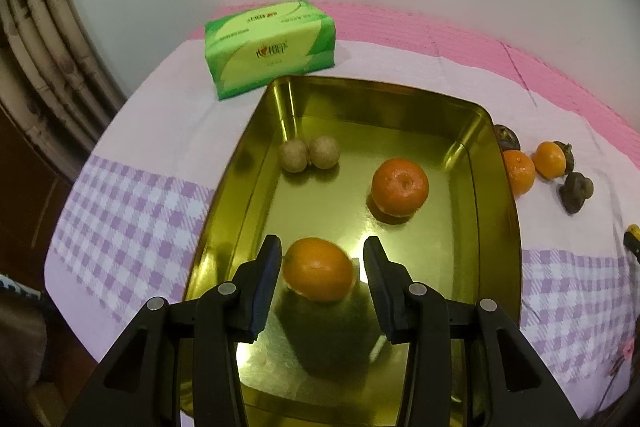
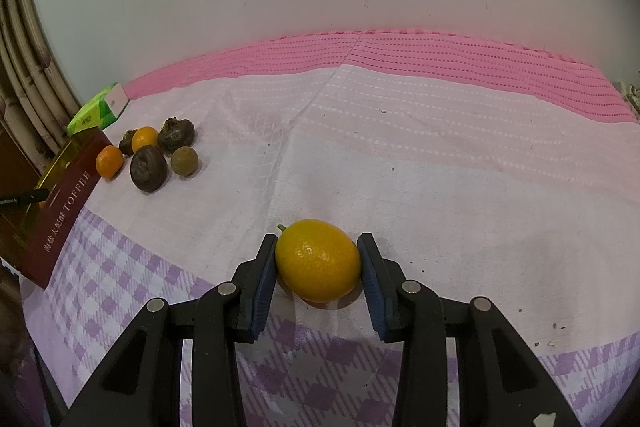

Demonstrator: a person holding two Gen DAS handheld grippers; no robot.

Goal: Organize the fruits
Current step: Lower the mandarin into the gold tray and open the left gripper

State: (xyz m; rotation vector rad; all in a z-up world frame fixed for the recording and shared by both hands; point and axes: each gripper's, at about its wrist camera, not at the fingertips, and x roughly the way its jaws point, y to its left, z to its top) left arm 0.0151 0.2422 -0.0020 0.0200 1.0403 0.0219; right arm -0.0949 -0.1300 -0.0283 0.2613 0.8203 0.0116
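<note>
A gold tin tray holds a tangerine, two small brown fruits and an orange kumquat. My left gripper is open over the tray with the kumquat lying between its jaws, a gap on each side. My right gripper is shut on a yellow kumquat resting on the cloth. More fruit lies beside the tray: two small oranges, dark wrinkled fruits and a greenish round one.
A green tissue pack stands behind the tray. The tray's red side reads TOFFEE. The table has a pink and purple-checked cloth; a wall stands behind it. Bamboo-like poles are at the left.
</note>
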